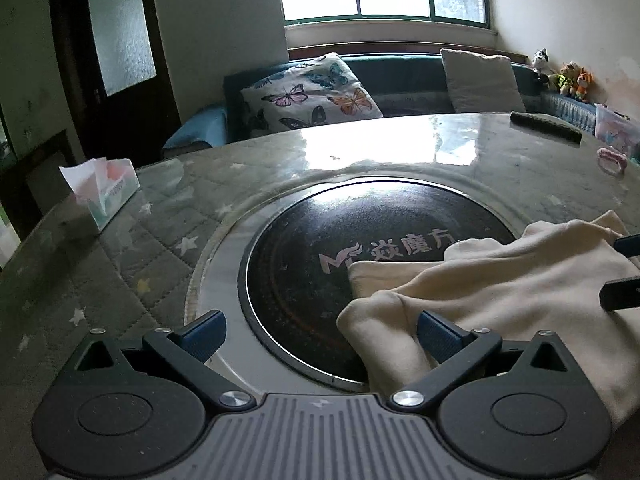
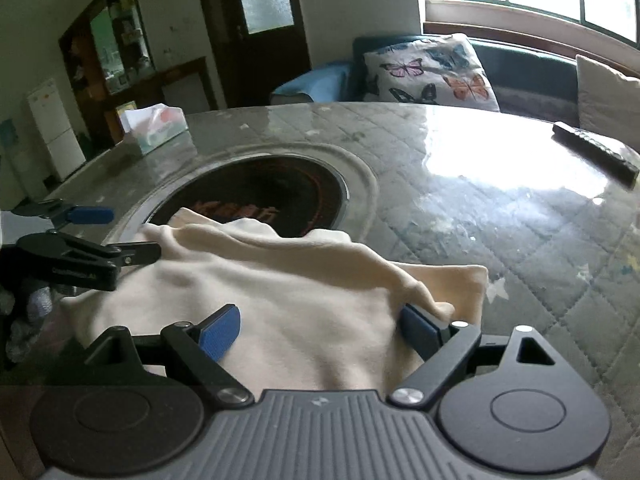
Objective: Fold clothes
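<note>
The cream garment (image 1: 520, 280) runs off the frame's right edge, its shape unclear.

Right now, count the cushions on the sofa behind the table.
2: a butterfly cushion toward the sofa's left end, and a plain pale cushion toward its right. More may sit outside the view.

On the desk (image 2: 460, 208): 1 cream garment (image 2: 280, 300), 1 tissue box (image 1: 105, 194), 1 remote (image 2: 596, 151), 1 round black cooktop (image 1: 320, 256), 1 pink ring (image 1: 611, 159). 2 claws: left (image 1: 320, 334), right (image 2: 320, 330). Sofa (image 1: 400, 68): 2 pillows. Sill: 3 plush toys (image 1: 562, 75).
</note>
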### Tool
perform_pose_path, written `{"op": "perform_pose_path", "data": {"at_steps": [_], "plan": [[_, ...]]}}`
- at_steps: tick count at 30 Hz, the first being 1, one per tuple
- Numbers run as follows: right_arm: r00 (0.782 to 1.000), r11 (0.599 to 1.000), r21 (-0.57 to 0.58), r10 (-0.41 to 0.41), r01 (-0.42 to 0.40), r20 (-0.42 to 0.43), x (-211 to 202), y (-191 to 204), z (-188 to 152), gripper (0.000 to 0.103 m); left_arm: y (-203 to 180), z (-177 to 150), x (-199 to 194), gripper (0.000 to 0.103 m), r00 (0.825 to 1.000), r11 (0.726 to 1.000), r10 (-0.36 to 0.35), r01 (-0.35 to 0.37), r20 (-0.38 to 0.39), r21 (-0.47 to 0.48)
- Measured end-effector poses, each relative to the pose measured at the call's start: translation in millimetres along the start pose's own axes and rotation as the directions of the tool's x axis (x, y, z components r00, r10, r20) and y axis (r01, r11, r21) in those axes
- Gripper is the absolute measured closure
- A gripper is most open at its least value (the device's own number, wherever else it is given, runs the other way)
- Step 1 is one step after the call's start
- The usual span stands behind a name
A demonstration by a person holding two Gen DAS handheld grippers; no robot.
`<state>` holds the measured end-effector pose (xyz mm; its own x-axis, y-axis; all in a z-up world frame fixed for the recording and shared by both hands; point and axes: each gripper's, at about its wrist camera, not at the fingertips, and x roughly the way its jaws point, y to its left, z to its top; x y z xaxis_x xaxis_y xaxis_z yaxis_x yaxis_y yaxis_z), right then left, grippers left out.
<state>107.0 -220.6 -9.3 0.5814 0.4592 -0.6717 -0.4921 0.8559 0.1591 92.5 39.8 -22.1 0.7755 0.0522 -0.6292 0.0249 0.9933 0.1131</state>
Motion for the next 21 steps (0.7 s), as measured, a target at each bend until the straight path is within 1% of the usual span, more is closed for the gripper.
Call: {"op": "perform_pose_path", "data": {"at_steps": [4, 9, 13, 15, 17, 21], "plan": [[1.0, 1.0, -0.007, 0.002, -0.002, 0.008, -1, -1, 2, 0.011, 0, 4, 2, 0.0, 1.0, 1.0, -0.006, 0.006, 0.004, -0.003], [1.0, 1.0, 0.003, -0.01, 0.01, -0.004, 8, -3, 1, 0.01, 1, 5, 15, 0.0, 1.0, 1.0, 0.01, -0.01, -0.027, -0.005], [1.0, 1.0, -0.009, -0.018, 0.018, 0.003, 4, 1, 5, 0.01, 2, 6, 14, 0.0, 1.0, 1.0, 0.003, -0.004, -0.028, -0.011], [1.0, 0.999, -0.03, -0.028, 0.029, 0.013, 1, 7, 5, 0.01, 1, 7, 12, 0.0, 1.0, 1.0, 0.004, -0.004, -0.027, -0.01], [0.999, 0.996, -0.076, -0.033, 0.035, 0.028, -4, 19, 6, 0.01, 2, 7, 10, 0.0, 1.0, 1.0, 0.003, -0.003, -0.025, -0.014], [0.999, 0.986, -0.169, -0.005, 0.013, 0.048, -12, 47, 4, 0.01, 5, 9, 4, 0.0, 1.0, 1.0, 0.008, -0.009, -0.018, -0.025]]}}
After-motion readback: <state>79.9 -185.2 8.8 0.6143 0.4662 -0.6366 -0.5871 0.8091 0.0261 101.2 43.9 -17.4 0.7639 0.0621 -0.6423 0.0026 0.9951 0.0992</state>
